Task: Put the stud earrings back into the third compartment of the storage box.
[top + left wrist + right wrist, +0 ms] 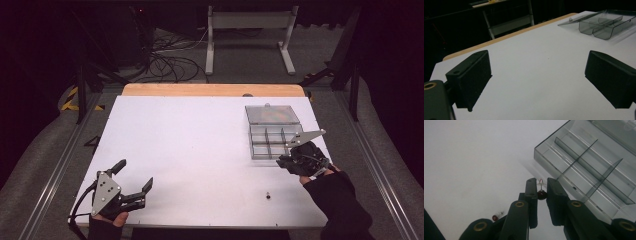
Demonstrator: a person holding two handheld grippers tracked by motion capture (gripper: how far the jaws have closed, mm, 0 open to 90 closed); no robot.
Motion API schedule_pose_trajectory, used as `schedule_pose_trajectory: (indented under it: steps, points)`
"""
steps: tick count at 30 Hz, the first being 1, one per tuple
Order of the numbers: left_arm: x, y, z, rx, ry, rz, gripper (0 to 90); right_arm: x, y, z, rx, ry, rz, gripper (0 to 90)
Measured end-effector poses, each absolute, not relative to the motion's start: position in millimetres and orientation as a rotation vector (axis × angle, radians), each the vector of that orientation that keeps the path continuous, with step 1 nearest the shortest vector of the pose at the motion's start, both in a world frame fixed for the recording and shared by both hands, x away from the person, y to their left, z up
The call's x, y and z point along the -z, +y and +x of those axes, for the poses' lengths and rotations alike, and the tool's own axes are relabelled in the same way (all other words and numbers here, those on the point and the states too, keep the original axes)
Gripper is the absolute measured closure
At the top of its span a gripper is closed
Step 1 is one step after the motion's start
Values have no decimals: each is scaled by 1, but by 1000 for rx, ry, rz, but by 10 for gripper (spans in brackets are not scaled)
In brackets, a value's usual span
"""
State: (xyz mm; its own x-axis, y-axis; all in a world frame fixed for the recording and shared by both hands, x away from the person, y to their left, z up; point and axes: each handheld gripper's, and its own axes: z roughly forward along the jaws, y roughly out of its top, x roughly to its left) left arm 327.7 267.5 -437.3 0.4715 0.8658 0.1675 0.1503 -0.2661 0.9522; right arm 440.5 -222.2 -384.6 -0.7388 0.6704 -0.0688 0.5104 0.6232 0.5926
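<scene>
Right gripper (541,192) has its jaws drawn close on a small earring (541,191) — a dark red bead with a thin metal post that sticks up between the pads. The pinch sits on the bead, it seems, so the fine post stays free and unbent. Held like this, the earring hangs above the white table (190,150), just at the near edge of a clear plastic box (584,170) with its lid folded back and its dividers making small compartments; the open lid leaves every cell reachable from above, and I judge the nearest row to be the likely target. A second earring (495,217) of the same kind lies on the table behind the jaws, apart from the box, apparently waiting its turn. Left gripper (132,182) rests low at the near left corner of the table, well apart from all this, jaws spread wide with nothing between them — out of the way.
</scene>
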Motion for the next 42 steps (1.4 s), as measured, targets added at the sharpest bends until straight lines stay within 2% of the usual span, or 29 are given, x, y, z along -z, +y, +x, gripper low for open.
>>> schedule_pose_trajectory:
  steps: [20, 42]
  points:
    - [437, 268, 327, -893, 874, 1716, 74, 372, -234, 477, -802, 2480, 1050, 795]
    - [437, 269, 327, -892, 877, 1716, 76, 391, -251, 526, -762, 2385, 1197, 796]
